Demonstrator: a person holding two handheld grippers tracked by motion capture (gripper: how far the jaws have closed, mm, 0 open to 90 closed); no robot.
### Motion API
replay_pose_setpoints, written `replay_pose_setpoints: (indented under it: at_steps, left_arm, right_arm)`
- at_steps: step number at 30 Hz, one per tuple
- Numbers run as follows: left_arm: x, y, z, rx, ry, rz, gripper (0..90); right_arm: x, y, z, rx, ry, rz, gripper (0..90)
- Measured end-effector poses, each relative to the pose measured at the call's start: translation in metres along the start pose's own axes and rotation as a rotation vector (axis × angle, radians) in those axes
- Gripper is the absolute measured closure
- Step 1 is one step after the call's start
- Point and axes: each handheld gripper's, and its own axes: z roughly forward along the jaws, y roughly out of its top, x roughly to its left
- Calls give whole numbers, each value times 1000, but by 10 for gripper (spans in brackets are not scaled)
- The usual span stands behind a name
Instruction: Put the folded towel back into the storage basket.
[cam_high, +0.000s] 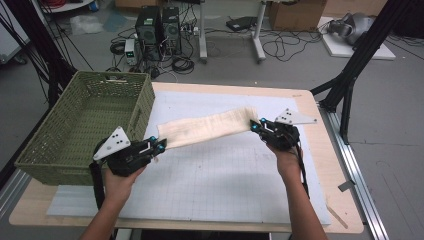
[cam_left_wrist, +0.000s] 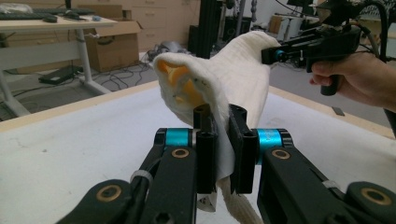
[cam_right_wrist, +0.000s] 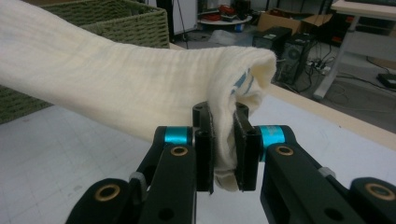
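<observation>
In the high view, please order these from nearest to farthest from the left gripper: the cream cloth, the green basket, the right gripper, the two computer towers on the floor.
1. Cream cloth: clamped in the left gripper.
2. Green basket: just beside it, at the table's left.
3. Right gripper: at the cloth's other end.
4. Computer towers: on the floor beyond the table.

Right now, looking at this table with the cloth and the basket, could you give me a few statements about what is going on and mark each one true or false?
1. The cream-white cloth is held off the table between both grippers. True.
2. The left gripper is open and empty. False: its jaws are shut on one end of the cloth.
3. The green woven basket sits at the table's left side. True.
4. The cloth lies inside the basket. False: it hangs stretched beside the basket, above the white gridded mat.
5. The right gripper pinches the cloth's other end. True.
</observation>
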Motion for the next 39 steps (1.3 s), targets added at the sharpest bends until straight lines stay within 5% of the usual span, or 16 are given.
replay_pose_setpoints:
  at_steps: [22, 39]
  left_arm:
    - [17, 13, -35, -54, 107, 16, 828]
    - [26, 16, -66, -80, 177, 19, 829]
  right_arm:
    - [7, 69, 65, -15, 62, -59, 808]
    - [29, 109, 121, -2, 84, -97, 807]
